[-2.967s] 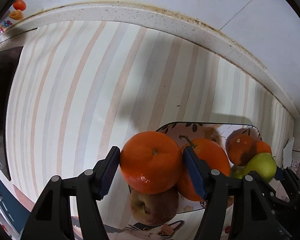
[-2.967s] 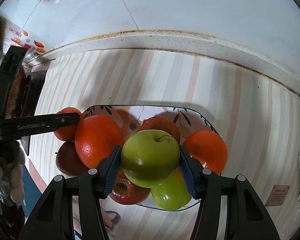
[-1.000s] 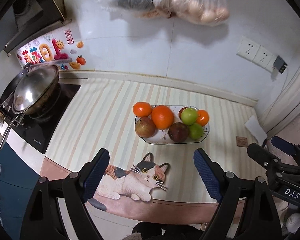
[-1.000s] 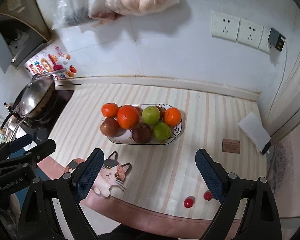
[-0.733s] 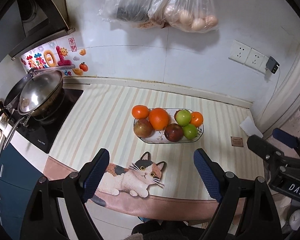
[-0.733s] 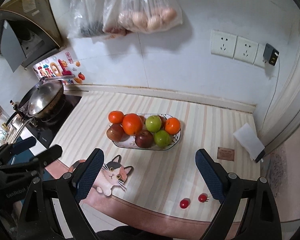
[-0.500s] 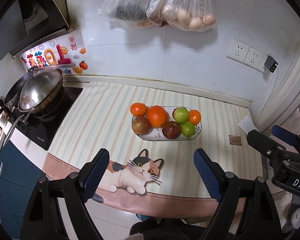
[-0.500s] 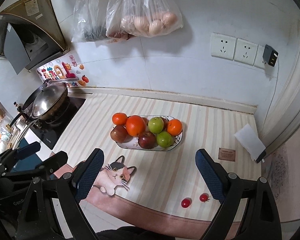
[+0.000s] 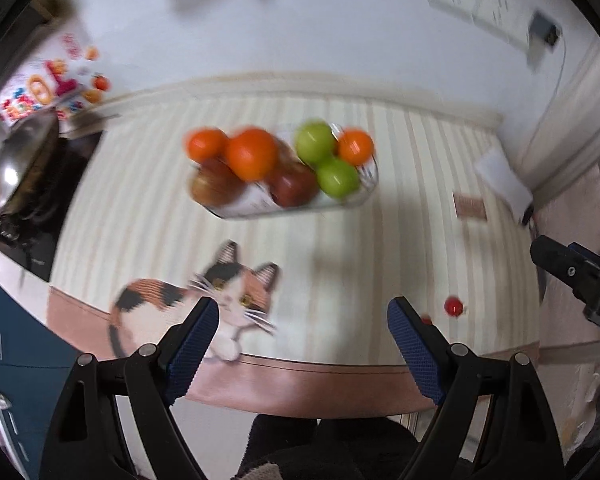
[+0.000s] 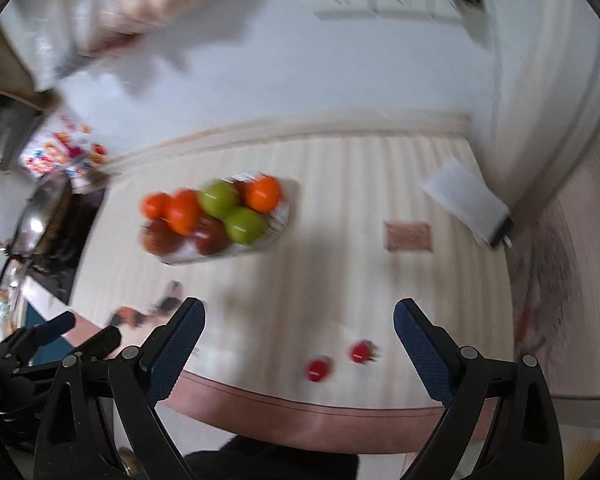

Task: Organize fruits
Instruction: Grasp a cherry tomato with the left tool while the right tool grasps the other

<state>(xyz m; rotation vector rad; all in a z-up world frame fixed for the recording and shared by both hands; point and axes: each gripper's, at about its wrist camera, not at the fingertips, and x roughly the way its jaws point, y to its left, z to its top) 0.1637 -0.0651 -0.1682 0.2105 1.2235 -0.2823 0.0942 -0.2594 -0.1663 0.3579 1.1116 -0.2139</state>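
Both views are blurred, but the main things read clearly. My left claw [image 9: 302,332] stands wide open with nothing between its blue pads [image 9: 192,340], over the near edge of the striped counter [image 9: 380,208]. Just past its left pad lies the calico cat picture [image 9: 204,300] printed on the counter mat. My right claw [image 10: 298,334] is likewise spread wide and empty, hanging over the counter's front edge.

The fruit plate [image 10: 278,224] sits well beyond both claws, toward the back wall and left of the right claw's centre line. It holds three oranges [image 9: 252,154], two green apples [image 9: 315,142] and two dark red apples [image 9: 294,186], piled touching one another; the oranges and one green apple lie along the far side, the red apples and the other green apple along the near side.

Two small red fruits [image 10: 319,368], too blurred to name more closely, lie on the counter near its front edge, between my right claw's pads in that view and a little ahead of them. In the left view one of them [image 9: 453,306] shows just to the right of the left claw's right pad.

A steel wok [image 9: 20,160] sits on the dark hob at far left. A white folded cloth [image 10: 464,198] and a small brown card [image 10: 408,236] lie on the right part of the counter, well apart from the plate.
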